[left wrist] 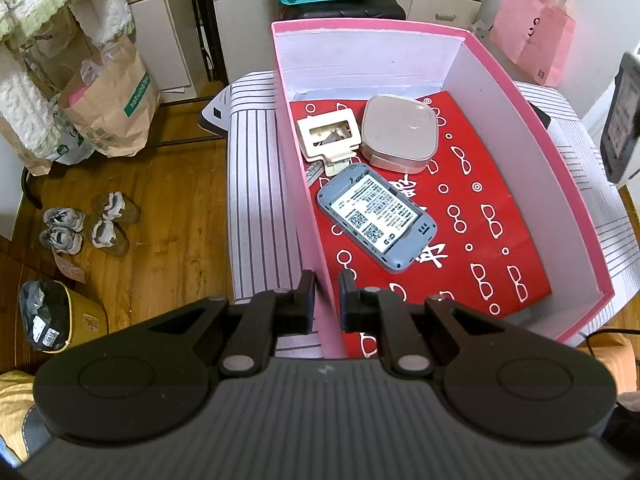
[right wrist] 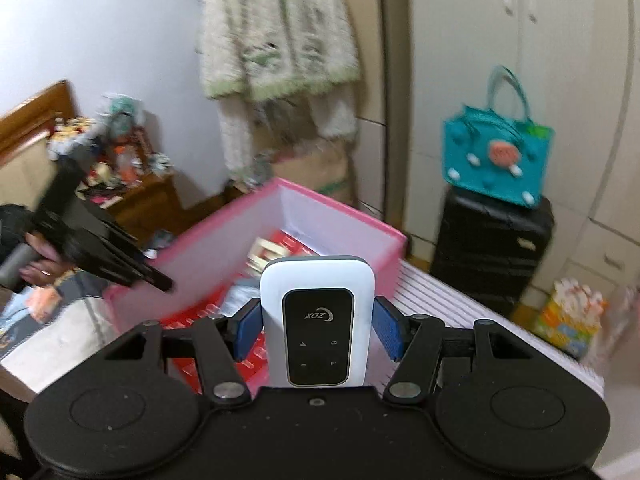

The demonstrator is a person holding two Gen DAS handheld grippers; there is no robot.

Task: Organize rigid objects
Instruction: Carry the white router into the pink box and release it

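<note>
A pink box (left wrist: 360,24) stands on a striped cloth. My left gripper (left wrist: 326,280) is shut on the box's near left wall, one finger outside and one inside. On the red patterned paper inside lie a grey-blue pocket router (left wrist: 376,220) with its label up, a beige square case (left wrist: 400,136) and a cream clip holder (left wrist: 328,136). My right gripper (right wrist: 318,320) is shut on a white pocket router (right wrist: 318,320) with a black panel, held upright above the near side of the pink box (right wrist: 344,206). A hand (right wrist: 40,256) holds the left gripper (right wrist: 160,280) at the box's left rim.
The striped cloth (left wrist: 256,184) covers the surface under the box. Shoes (left wrist: 108,220), a paper bag (left wrist: 116,96) and a yellow bin (left wrist: 76,316) sit on the wooden floor at left. A teal bag (right wrist: 496,160) rests on a black suitcase (right wrist: 492,248) behind the box.
</note>
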